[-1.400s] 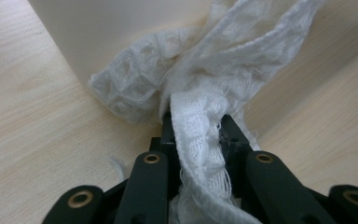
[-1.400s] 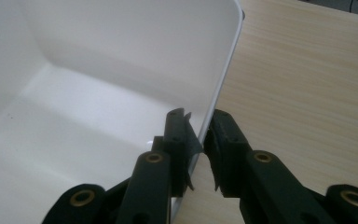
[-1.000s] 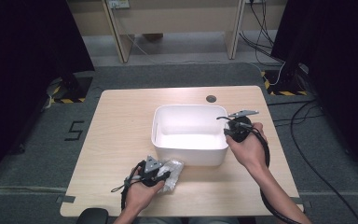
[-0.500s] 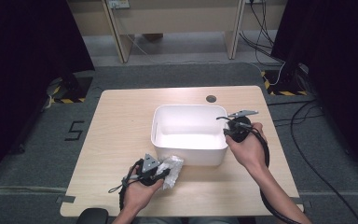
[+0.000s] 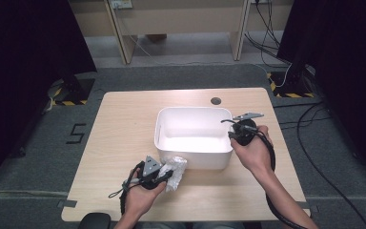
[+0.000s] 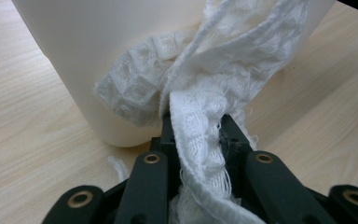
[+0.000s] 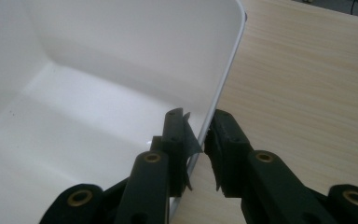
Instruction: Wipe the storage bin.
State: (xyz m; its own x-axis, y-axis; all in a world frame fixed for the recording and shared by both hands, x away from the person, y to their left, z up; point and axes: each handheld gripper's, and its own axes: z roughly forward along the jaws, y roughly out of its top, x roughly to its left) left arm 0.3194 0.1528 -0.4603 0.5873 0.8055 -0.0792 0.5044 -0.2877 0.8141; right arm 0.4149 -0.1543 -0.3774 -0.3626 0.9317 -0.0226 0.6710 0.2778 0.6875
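- Up close, the white waffle-textured cloth (image 6: 200, 116) has frayed edges; it is bunched against the smooth white plastic tub (image 5: 194, 160).
- Left gripper (image 5: 164, 175) is clamped tight on the cloth.
- Right gripper (image 7: 196, 128) pinches the tub's thin rim on the pale wooden table (image 5: 124, 124).

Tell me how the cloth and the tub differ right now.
The cloth is soft, crumpled and waffle-textured; the tub is rigid, smooth and boxy. The cloth is pinched in the left gripper beside the tub's near corner; the tub sits flat on the table, its right wall clamped by the right gripper. Both are white.
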